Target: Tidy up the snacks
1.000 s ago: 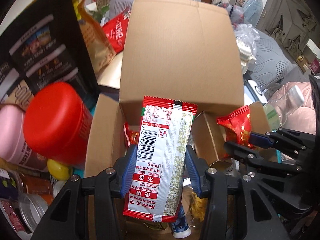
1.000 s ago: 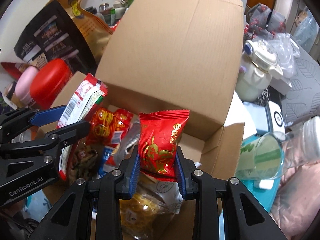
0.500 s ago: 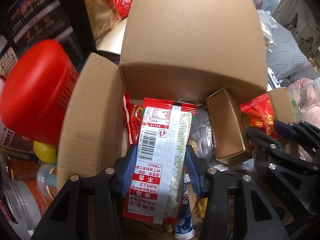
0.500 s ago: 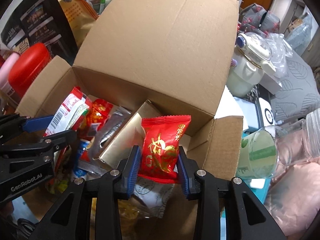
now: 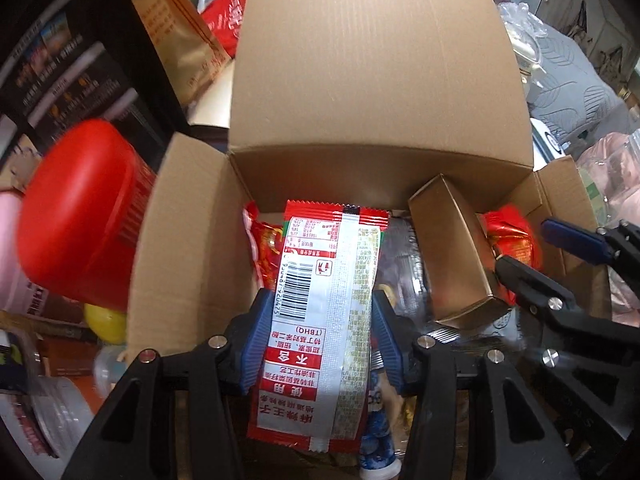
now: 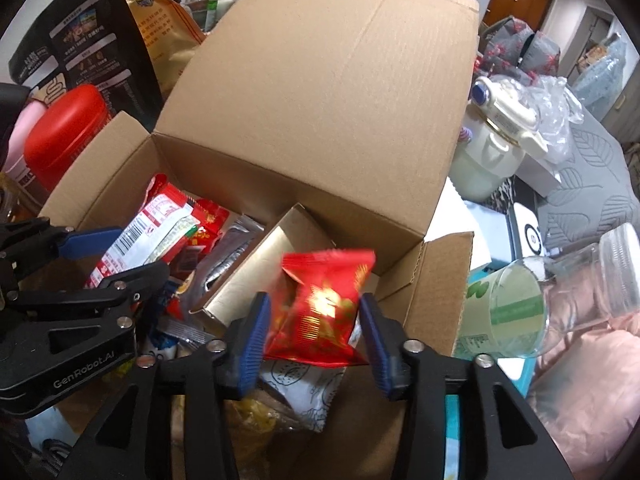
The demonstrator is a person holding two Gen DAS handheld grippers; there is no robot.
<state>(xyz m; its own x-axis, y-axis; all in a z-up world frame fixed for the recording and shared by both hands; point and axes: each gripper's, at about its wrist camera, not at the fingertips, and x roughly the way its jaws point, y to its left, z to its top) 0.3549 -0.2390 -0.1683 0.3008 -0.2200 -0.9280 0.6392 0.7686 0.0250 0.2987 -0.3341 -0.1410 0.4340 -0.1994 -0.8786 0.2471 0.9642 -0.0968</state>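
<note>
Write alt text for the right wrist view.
The right gripper is opening around a blurred red snack packet over an open cardboard box of snacks. The left gripper holds a red-and-white packet at left.

Open carton [image 6: 320,92] stands centre, its far flap raised. Inside it, a small box [image 6: 264,268] lies between a long packet [image 5: 324,304] on the left and a pouch [image 6: 320,312] on the right. Left of the carton, outside it: a tub [image 5: 80,216], with bags [image 6: 80,52] behind it. To the carton's right: a cup [image 6: 504,312] and a kettle [image 6: 492,148].
</note>
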